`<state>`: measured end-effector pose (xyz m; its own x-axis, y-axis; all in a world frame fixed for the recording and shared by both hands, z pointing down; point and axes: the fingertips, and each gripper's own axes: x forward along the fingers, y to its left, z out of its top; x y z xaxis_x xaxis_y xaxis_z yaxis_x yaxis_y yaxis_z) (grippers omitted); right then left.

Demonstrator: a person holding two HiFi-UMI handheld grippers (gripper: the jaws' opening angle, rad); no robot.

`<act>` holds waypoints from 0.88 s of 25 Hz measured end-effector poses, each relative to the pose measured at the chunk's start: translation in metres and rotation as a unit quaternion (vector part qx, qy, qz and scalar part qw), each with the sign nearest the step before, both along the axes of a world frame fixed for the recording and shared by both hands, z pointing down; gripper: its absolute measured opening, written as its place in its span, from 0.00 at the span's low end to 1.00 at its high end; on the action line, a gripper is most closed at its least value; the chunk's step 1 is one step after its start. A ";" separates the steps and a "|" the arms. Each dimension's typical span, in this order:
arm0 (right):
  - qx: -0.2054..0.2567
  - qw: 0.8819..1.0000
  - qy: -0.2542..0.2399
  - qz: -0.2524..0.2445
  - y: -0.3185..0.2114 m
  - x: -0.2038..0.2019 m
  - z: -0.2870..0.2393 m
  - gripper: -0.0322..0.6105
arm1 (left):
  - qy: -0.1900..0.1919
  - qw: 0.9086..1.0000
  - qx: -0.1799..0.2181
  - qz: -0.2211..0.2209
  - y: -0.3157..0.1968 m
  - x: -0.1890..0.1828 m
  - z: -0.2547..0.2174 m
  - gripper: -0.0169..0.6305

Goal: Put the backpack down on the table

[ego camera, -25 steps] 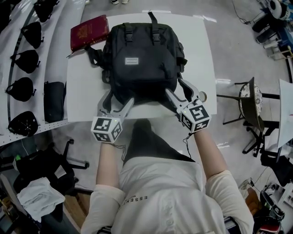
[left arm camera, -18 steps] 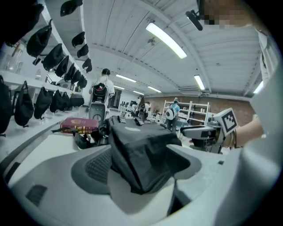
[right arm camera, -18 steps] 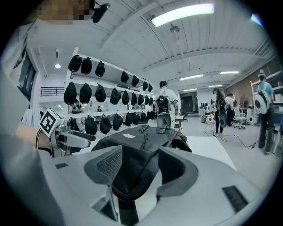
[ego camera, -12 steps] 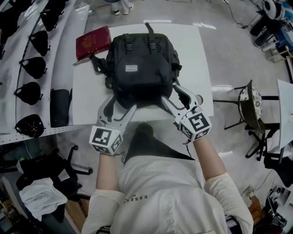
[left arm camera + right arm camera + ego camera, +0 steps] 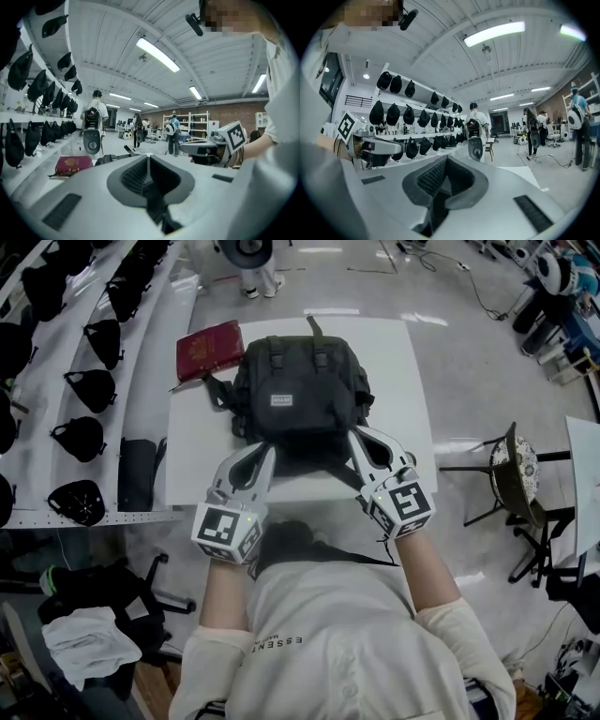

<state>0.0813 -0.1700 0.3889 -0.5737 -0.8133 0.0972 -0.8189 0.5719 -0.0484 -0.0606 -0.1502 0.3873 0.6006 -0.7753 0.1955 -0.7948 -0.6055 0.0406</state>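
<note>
The black backpack (image 5: 298,399) lies flat on the white table (image 5: 403,381), front panel up, its straps spilling left. My left gripper (image 5: 266,454) hovers over the bag's near left corner; its jaws are closing, the pads (image 5: 136,176) all but meet, and nothing is between them. Over the near right corner my right gripper (image 5: 358,439) is shut and empty. In the left gripper view the bag's top (image 5: 112,158) shows low beyond the jaws, with the right gripper (image 5: 220,145) off to the side. In the right gripper view, the left gripper (image 5: 370,145) shows at the left.
A dark red book (image 5: 210,349) lies at the table's far left corner. Shelves with several black caps (image 5: 89,385) run along the left. A black stool (image 5: 511,465) stands right of the table, an office chair (image 5: 103,587) at lower left. People (image 5: 93,115) stand farther off.
Both grippers stood open at the backpack's near corners; now their jaws have come together with nothing in them and both have lifted. The backpack stays on the table.
</note>
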 end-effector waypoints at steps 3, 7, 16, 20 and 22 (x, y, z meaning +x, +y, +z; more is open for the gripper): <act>0.008 1.000 0.000 -0.007 0.002 -0.004 -0.010 0.07 | -0.007 1.000 0.007 0.000 -0.002 -0.002 -0.010 0.03; 0.026 0.999 0.001 -0.024 0.006 -0.012 -0.024 0.07 | -0.009 1.000 0.005 0.001 -0.005 -0.005 -0.020 0.03; 0.047 0.998 0.005 -0.033 0.007 -0.023 -0.044 0.07 | -0.017 0.999 0.040 0.032 -0.002 0.002 -0.044 0.03; 0.038 0.999 -0.002 -0.034 0.007 -0.024 -0.047 0.07 | -0.022 0.998 0.050 0.028 -0.003 -0.003 -0.049 0.03; 0.032 0.999 -0.002 -0.032 0.006 -0.023 -0.047 0.07 | -0.022 0.998 0.053 0.023 -0.005 -0.006 -0.050 0.03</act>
<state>0.0578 -0.1636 0.3423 -0.6250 -0.7794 0.0441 -0.7805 0.6251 -0.0139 -0.0666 -0.1548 0.3372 0.6290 -0.7643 0.1418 -0.7653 -0.6409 -0.0597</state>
